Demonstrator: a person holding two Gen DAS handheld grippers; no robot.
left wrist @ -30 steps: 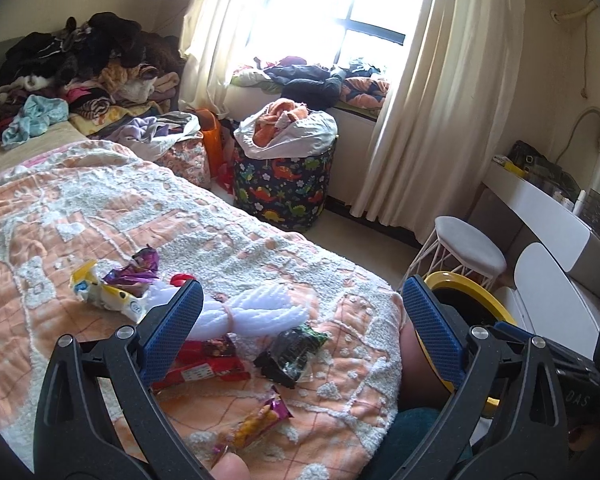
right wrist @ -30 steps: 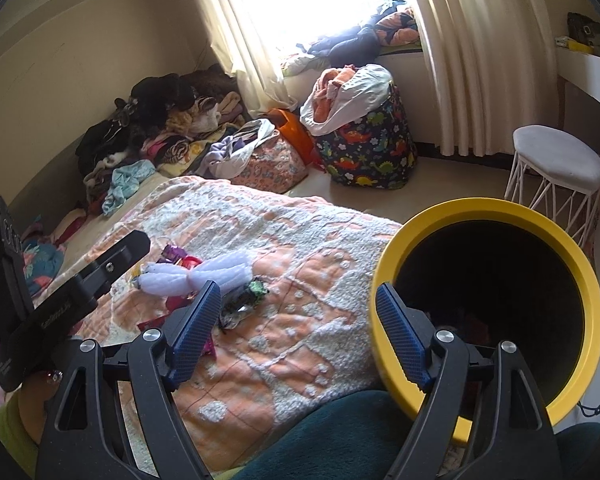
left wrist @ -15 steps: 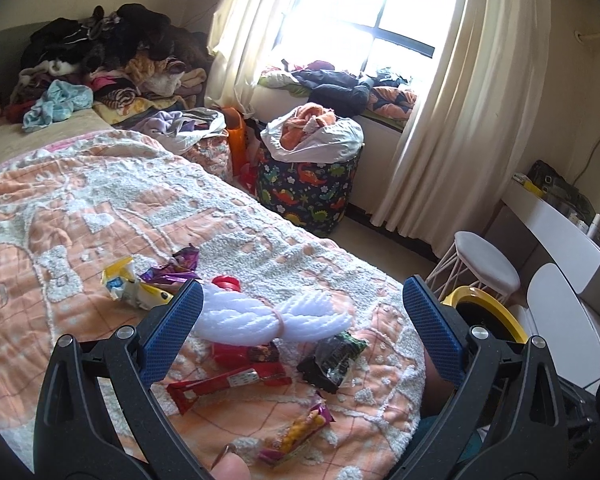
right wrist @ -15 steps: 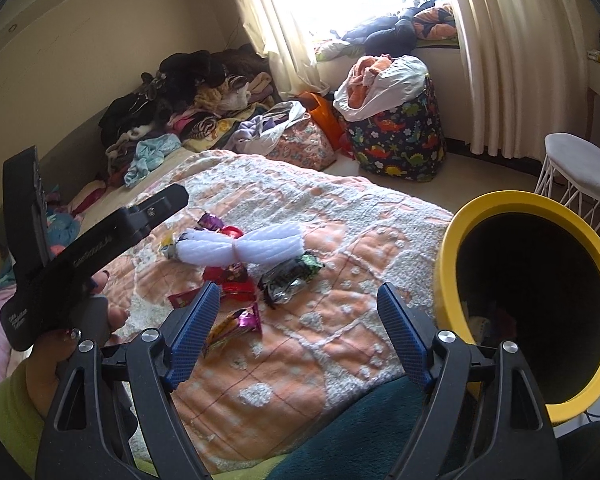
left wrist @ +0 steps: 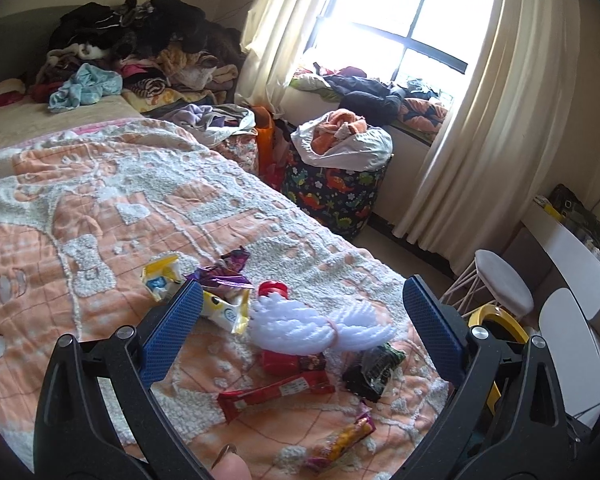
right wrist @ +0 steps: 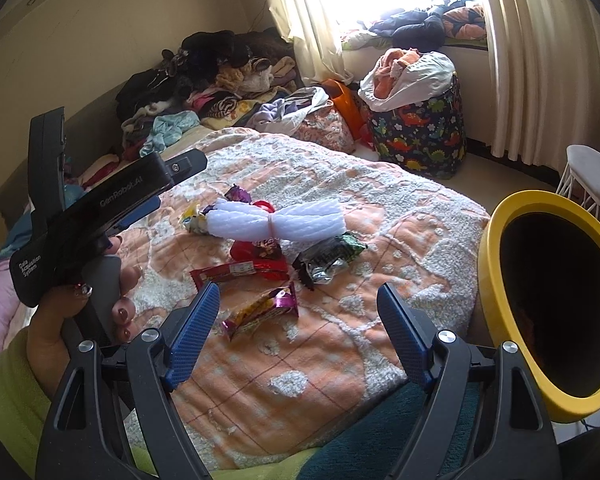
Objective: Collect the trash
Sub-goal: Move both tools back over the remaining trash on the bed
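Note:
Several pieces of trash lie on the orange and white bedspread (left wrist: 80, 208): a white foam net bundle (left wrist: 320, 326) (right wrist: 278, 222), a long red wrapper (left wrist: 276, 394) (right wrist: 228, 271), a purple and yellow snack wrapper (left wrist: 340, 442) (right wrist: 262, 310), a dark crumpled wrapper (left wrist: 374, 368) (right wrist: 328, 258) and yellow packets (left wrist: 162, 274). My left gripper (left wrist: 300, 332) hangs open above the pile, nothing between its pads. My right gripper (right wrist: 298, 330) is open too, just short of the purple and yellow wrapper. The yellow-rimmed bin (right wrist: 496, 292) (left wrist: 498, 318) stands right of the bed.
A dinosaur-print laundry basket (left wrist: 334, 194) (right wrist: 418, 136) stands by the window and curtain (left wrist: 480, 120). Piled clothes (left wrist: 140, 52) fill the far end of the bed. A white stool (left wrist: 500, 284) (right wrist: 592, 178) and white chair (left wrist: 572, 332) sit at the right. A hand (right wrist: 100, 292) holds the left gripper.
Both grippers have swung left over the bed, so the trash pile now sits more centred between the jaws and the yellow bin has slid toward the right edge. Neither gripper's opening changed.

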